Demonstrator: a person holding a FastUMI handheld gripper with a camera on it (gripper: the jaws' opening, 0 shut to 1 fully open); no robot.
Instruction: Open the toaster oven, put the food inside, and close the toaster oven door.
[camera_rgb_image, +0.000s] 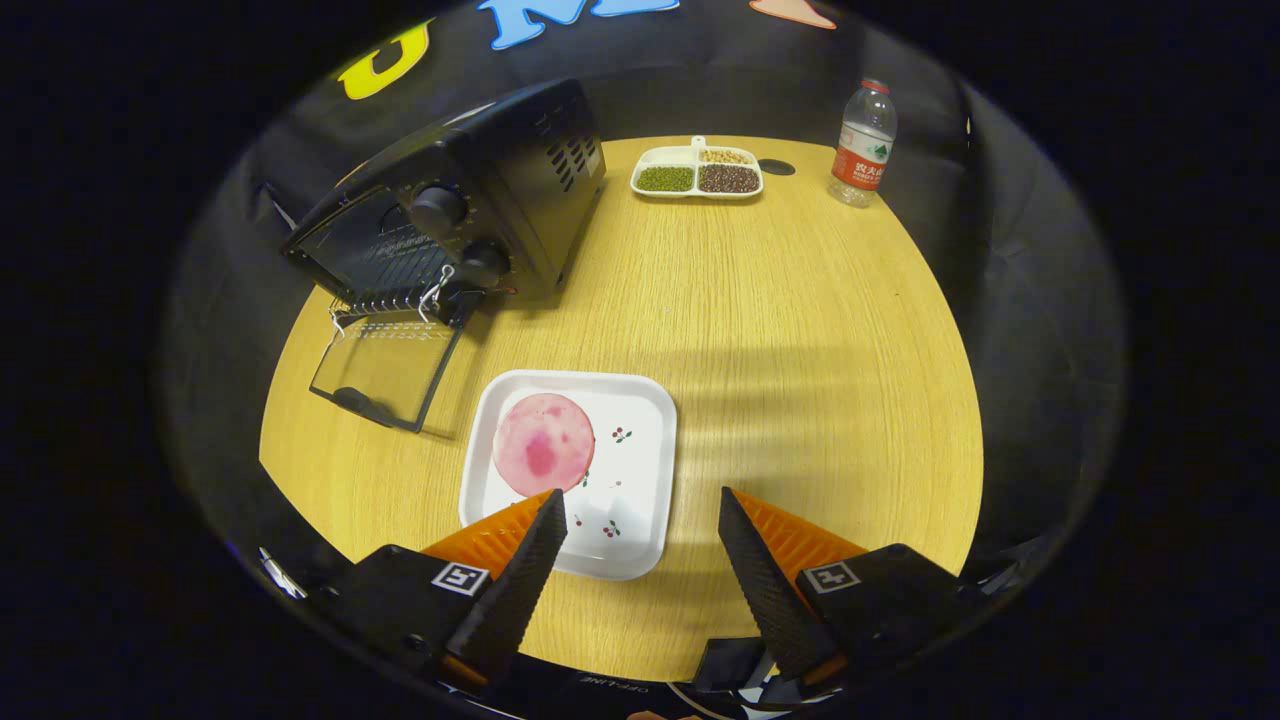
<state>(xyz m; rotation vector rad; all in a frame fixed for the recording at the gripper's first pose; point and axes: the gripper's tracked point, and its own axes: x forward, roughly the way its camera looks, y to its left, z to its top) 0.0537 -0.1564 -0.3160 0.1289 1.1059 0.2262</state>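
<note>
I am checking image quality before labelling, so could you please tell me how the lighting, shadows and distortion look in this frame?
Gripper view: even overhead light with soft banded shadows across the round wooden table; fisheye bending curves the table rim and tilts the black toaster oven; its lowered glass door shows mild reflection; the pink round food slice on the white square plate is sharp; the open gripper hovers above the plate.
</note>
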